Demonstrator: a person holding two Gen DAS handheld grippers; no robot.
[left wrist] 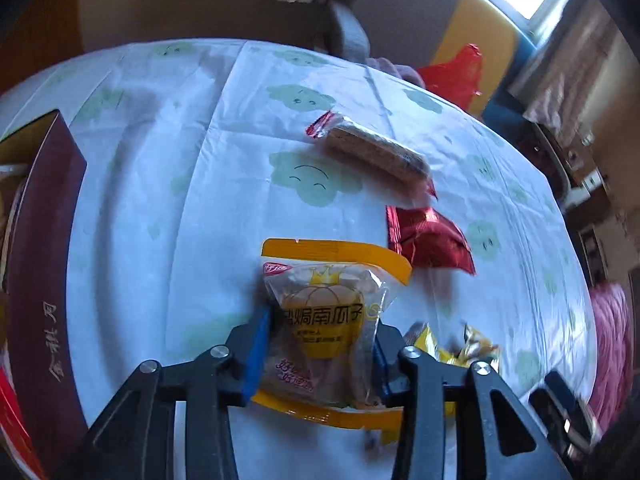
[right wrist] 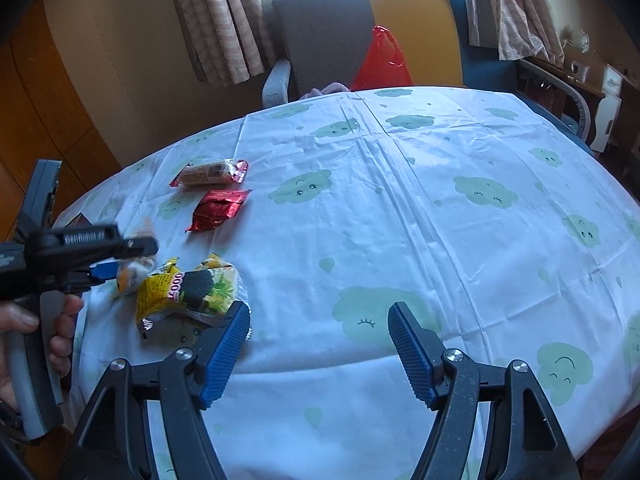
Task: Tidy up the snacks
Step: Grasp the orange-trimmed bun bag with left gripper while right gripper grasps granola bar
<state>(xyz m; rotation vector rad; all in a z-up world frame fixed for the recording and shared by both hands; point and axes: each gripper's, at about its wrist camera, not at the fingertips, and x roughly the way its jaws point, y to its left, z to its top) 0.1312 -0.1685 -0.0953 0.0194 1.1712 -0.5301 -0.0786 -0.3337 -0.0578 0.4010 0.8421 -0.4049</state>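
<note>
Left gripper (left wrist: 320, 344) is down on the table, blue pads pressed against both sides of the pumpkin-seed packet (left wrist: 324, 320), clear with yellow ends. Just right of it lies a yellow snack pouch (right wrist: 188, 292), crowding the jaw on that side. Farther out on the cloud-print tablecloth (right wrist: 400, 208) sit a red foil packet (left wrist: 430, 240) and a wrapped biscuit bar (left wrist: 372, 152). A maroon box (left wrist: 44, 272) stands at the left. Right gripper (right wrist: 318, 344) hangs half-open over bare cloth, holding nothing.

pumpkin-seed packet (left wrist: 324, 320) "南瓜子", yellow wrapper (right wrist: 168, 292) "6000"
</note>
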